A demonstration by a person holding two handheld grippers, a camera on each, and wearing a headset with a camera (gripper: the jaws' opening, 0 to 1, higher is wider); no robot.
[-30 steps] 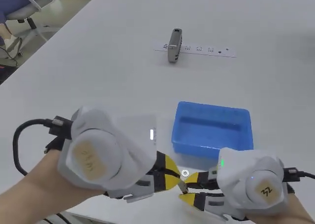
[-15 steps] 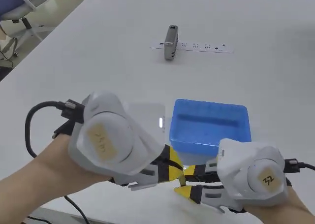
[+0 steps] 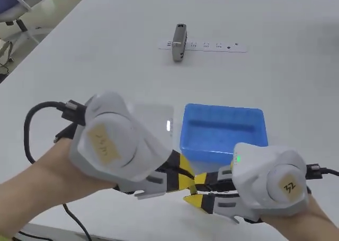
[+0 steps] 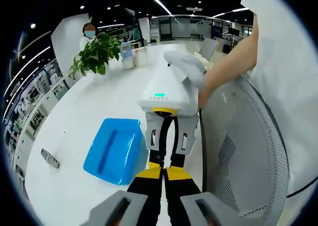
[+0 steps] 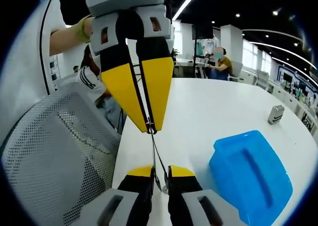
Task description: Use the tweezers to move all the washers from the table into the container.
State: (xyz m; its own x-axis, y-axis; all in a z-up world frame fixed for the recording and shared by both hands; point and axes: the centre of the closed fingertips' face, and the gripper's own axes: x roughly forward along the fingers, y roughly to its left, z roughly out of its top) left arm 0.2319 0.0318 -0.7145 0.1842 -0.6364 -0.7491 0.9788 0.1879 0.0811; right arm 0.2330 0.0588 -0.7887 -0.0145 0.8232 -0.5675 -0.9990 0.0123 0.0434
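1. Down by the near edge of the table (image 3: 106, 55), the left gripper (image 5: 149, 129) has its yellow jaws pressed together on the thin dark tweezers (image 5: 155, 154).
2. From there the tweezers run into the narrow slit between the right gripper (image 5: 161, 174) jaws; whether those pinch them cannot be told.
3. A small round speck (image 5: 164, 188), possibly a washer, lies at the tweezers' tip.
4. The blue container (image 3: 217, 148) sits just beyond both grippers, near that edge.
5. The right gripper's round sticker (image 3: 289, 187) reads "32"; the left's is illegible.
6. A white power strip (image 3: 212, 45) with a grey adapter (image 3: 179, 42) lies toward the far edge, its print too small to read.
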